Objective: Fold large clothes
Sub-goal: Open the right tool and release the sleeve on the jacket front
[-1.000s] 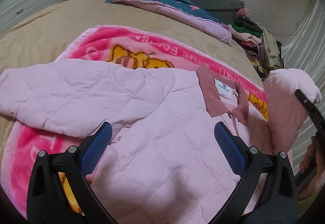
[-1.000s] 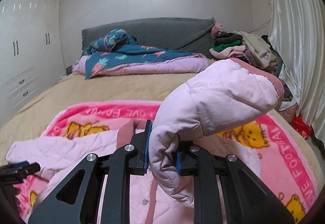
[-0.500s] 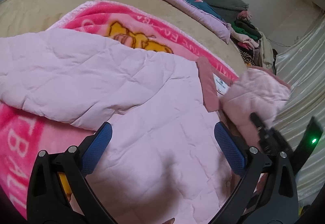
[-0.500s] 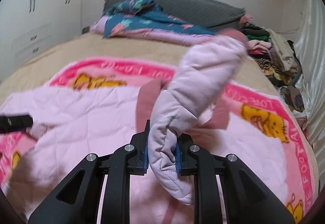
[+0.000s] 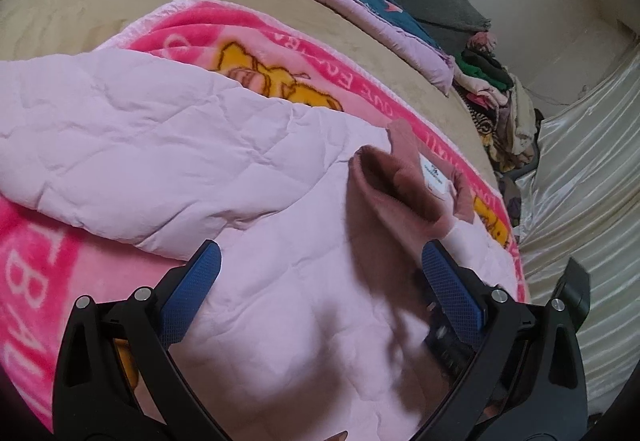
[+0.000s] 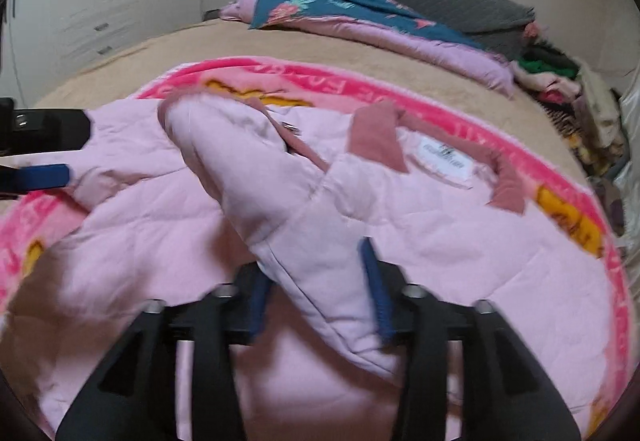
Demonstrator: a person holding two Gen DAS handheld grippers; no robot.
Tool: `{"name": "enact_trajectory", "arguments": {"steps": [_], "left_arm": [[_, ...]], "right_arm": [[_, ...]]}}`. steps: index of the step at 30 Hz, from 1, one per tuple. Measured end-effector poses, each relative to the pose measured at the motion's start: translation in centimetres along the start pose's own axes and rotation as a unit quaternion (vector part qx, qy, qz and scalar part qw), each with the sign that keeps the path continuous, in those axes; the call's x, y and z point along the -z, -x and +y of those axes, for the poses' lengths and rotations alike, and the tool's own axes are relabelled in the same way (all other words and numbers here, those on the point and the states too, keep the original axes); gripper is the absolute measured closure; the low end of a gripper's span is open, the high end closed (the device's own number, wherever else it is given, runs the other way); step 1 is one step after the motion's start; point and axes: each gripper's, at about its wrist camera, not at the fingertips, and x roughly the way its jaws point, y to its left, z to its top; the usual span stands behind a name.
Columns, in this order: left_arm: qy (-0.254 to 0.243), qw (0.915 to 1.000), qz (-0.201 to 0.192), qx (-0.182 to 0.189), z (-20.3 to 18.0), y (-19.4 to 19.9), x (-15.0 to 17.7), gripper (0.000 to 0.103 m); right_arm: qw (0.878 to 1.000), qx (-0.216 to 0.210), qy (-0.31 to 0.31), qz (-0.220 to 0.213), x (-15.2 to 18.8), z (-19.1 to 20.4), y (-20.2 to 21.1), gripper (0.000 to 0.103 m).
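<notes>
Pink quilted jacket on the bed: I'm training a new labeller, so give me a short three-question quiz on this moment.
1. True or false: the left gripper is open and holds nothing.
2. The sleeve between the right gripper's opening jaws lies: A) across the jacket front, B) off the bed, C) on the dark pillow.
3. What lies directly under the jacket?

Key: 1 true; 2 A; 3 the pink cartoon blanket.

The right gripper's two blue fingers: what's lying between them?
The pale pink jacket's sleeve, folded across the jacket; the right gripper is opening around it, in the right wrist view.
</notes>
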Motion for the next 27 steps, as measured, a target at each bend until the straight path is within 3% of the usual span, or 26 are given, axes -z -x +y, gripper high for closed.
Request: {"name": "enact_trajectory", "arguments": {"steps": [6, 9, 13, 19, 22, 27], "left_arm": [[0.002, 0.9997, 0.010, 0.023, -0.3, -0.7, 0.3, 0.009], [-0.001, 0.9994, 0.011, 0.032, -0.7, -0.9, 0.4, 0.009], [-0.002, 0.9991, 0.017, 0.038, -1.0, -1.8, 0.8, 0.009], [-0.007, 0.9984, 0.025, 0.051, -1.8, -3.6, 1.6, 0.010], [-0.014, 0.9977, 0.031, 0.059, -2.6, -4.6, 2.0, 0.025], [-0.039, 0.9974, 0.038, 0.047, -4.0, -6.6, 2.6, 0.043]], "right_arm": [[0.999, -0.033, 0.013, -0.014, 0.2, 0.9, 2.2, 0.023], [0.999, -0.029, -0.001, -0.030, 0.6, 0.0, 3.8, 0.020], [0.998, -0.003, -0.039, -0.038, 1.5, -3.1, 5.5, 0.018], [0.989, 0.074, -0.118, -0.042, 4.2, -10.4, 7.7, 0.016], [0.979, 0.100, -0.172, -0.040, 6.2, -14.3, 8.9, 0.016], [0.969, 0.125, -0.209, -0.037, 8.8, -17.7, 10.3, 0.016]]}}
